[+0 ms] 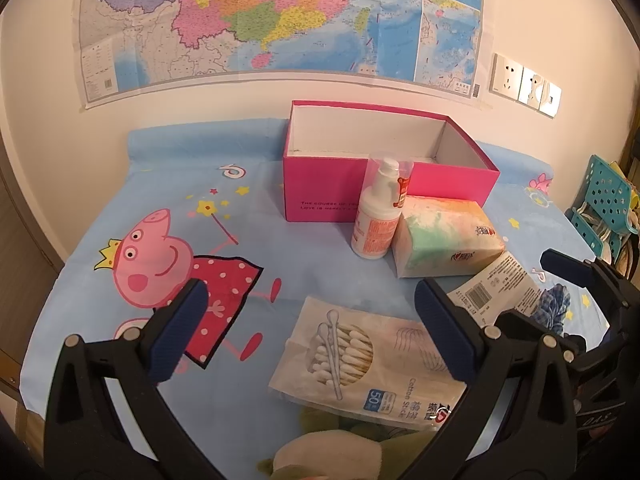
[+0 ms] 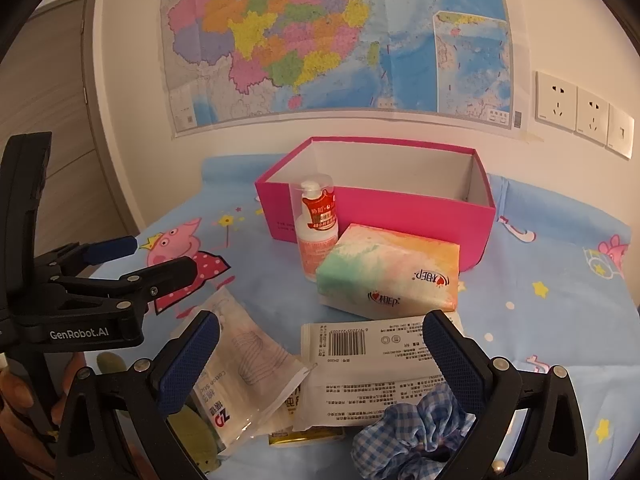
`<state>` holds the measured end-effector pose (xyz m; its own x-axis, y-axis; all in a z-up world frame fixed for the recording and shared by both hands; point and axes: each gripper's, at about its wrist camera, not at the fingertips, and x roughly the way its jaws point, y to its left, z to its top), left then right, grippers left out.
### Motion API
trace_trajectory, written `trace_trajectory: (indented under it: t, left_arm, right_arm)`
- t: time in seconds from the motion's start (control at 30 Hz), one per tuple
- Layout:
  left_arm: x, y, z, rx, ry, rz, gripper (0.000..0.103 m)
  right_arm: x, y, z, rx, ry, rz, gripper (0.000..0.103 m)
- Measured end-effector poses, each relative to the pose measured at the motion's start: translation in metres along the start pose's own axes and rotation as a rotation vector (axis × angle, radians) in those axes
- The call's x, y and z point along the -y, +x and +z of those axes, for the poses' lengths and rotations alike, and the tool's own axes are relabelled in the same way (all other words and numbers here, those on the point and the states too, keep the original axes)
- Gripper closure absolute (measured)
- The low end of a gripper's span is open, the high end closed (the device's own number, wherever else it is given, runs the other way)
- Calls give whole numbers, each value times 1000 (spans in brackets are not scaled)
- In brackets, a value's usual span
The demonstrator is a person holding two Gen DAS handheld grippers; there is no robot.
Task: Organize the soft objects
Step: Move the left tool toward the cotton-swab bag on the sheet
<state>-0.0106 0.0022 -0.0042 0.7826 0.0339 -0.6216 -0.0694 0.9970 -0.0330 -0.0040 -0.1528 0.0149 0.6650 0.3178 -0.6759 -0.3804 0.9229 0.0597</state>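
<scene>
My left gripper (image 1: pixel 312 332) hangs open above a cotton swab bag (image 1: pixel 360 364), touching nothing. A green and cream plush toy (image 1: pixel 332 452) lies under it at the near edge. My right gripper (image 2: pixel 322 360) is open over a white wipes pack (image 2: pixel 372 356) and a blue checked scrunchie (image 2: pixel 408 428). Behind these lie a pastel tissue pack (image 2: pixel 388 272), a white pump bottle (image 2: pixel 318 224) and an open pink box (image 2: pixel 380 200) with nothing visible inside. The left gripper (image 2: pixel 152 260) shows at the left of the right wrist view, held by a hand (image 2: pixel 16 392).
A blue cartoon tablecloth (image 1: pixel 120 208) covers the table, which meets a wall with a map (image 1: pixel 280 20) and sockets (image 2: pixel 584 112). A teal basket (image 1: pixel 600 200) stands off the right edge. A yellow packet (image 2: pixel 308 436) peeks from under the wipes pack. A door (image 2: pixel 52 120) is at the left.
</scene>
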Motion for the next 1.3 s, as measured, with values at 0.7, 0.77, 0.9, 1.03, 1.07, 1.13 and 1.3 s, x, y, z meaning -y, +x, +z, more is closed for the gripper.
trace_trajectory:
  t: [0.7, 0.77, 0.9, 1.03, 1.07, 1.13, 1.3]
  left_arm:
    - [-6, 1, -7, -10, 13, -2, 0]
    - [-9, 4, -9, -25, 22, -10, 0]
    - [-21, 11, -14, -67, 20, -47, 0]
    - [-28, 18, -18, -95, 35, -72, 0]
    - [-29, 20, -18, -103, 36, -83, 0]
    - [-31, 24, -21, -124, 48, -113, 0]
    - [-28, 31, -25, -147, 80, -145, 0]
  right_arm:
    - [-6, 1, -3, -32, -10, 38, 0]
    - [-6, 1, -6, -43, -16, 56, 0]
    - [-8, -2, -13, -73, -36, 104, 0]
    - [-10, -6, -22, -105, -34, 186, 9]
    - [-10, -6, -25, -116, -26, 210, 12]
    - [-11, -6, -29, -137, -19, 237, 24]
    - [-15, 0, -35, -190, -5, 293, 43]
